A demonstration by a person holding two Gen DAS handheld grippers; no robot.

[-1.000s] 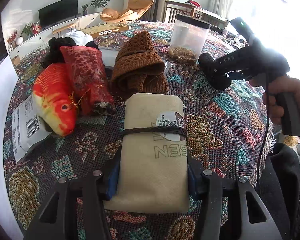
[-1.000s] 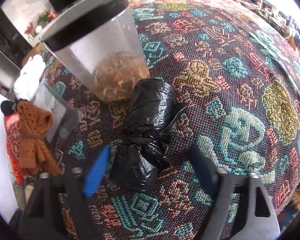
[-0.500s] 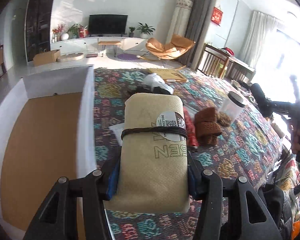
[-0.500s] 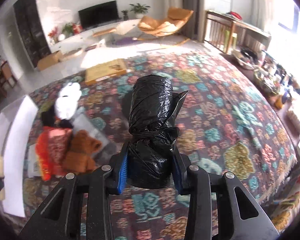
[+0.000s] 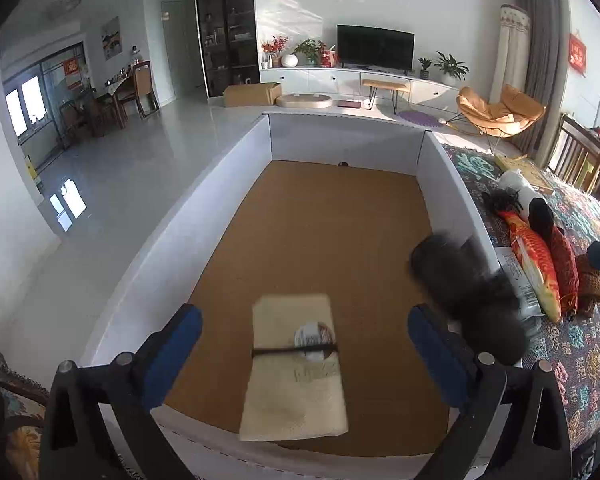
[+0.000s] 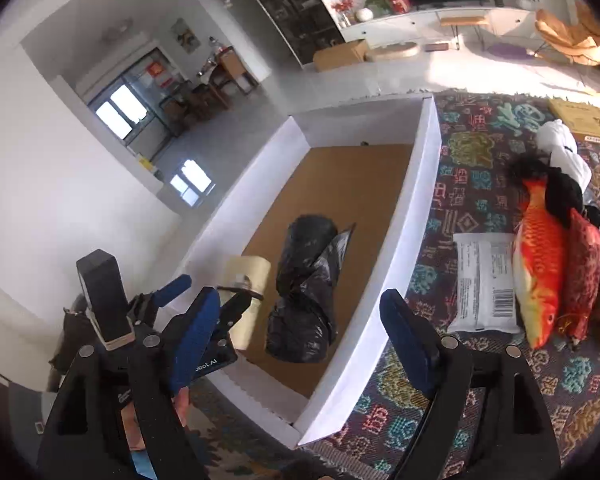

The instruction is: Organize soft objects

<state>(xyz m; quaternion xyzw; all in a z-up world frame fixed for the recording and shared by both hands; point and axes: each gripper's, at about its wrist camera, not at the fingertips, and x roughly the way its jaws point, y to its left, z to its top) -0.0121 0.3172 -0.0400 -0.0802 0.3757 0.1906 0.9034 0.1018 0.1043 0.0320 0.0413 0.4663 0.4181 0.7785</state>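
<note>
The left gripper (image 5: 300, 340) is spread wide and empty, with the beige roll (image 5: 296, 368) between and below its blue pads, apparently on the brown floor of the white box (image 5: 236, 160). The right gripper (image 6: 300, 328) is also wide and empty, the black bag bundle (image 6: 306, 288) lying in the box just beyond its fingers, beside the beige roll, while the fish toy (image 6: 540, 264) stays out on the patterned cloth (image 6: 472, 152)

The box (image 5: 440, 168) has smooth matt white card walls and a brown cork-like floor. The beige roll (image 5: 296, 372) looks like coarse woven cloth. At its 3 o'clock, the black bundle (image 6: 306, 292) is crinkled glossy plastic film.
</note>
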